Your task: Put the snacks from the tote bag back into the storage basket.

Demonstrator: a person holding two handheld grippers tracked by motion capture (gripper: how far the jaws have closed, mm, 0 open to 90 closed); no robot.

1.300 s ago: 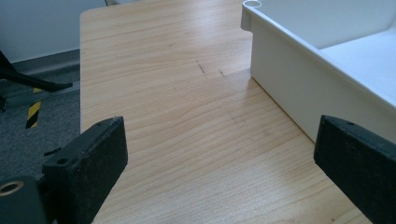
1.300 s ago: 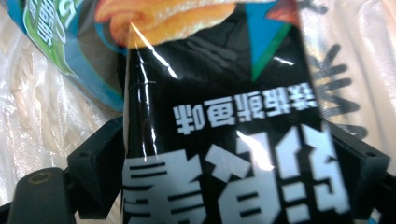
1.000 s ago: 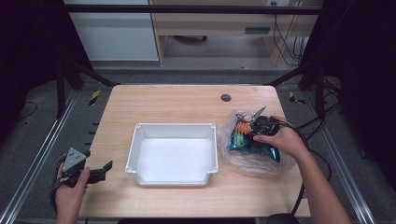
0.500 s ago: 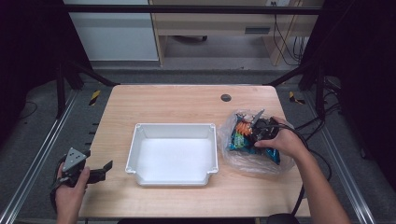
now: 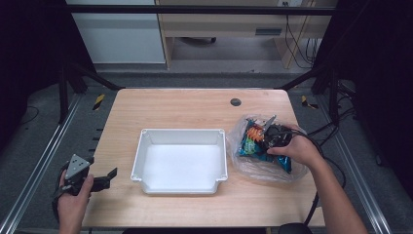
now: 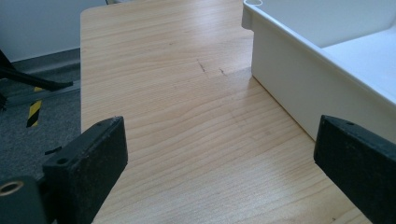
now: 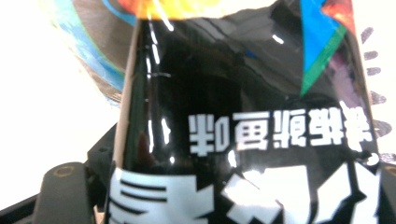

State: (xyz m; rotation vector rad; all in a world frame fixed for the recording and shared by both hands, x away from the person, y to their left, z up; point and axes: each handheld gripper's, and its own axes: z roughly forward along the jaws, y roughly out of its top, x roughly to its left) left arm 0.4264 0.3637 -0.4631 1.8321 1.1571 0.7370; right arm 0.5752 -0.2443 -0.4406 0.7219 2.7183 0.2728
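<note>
the right gripper (image 5: 271, 132) has just been closing its jaws on the black snack packet (image 7: 243, 116), with the white tray (image 5: 181, 161) at nine o'clock.

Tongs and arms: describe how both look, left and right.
The left tongs have blocky matte-black jaws, a grey three-cornered plate on top and a black cable. The right tongs are black too, trailing a black cable off the table's edge. Both forearms are bare, with no sleeves visible.
</note>
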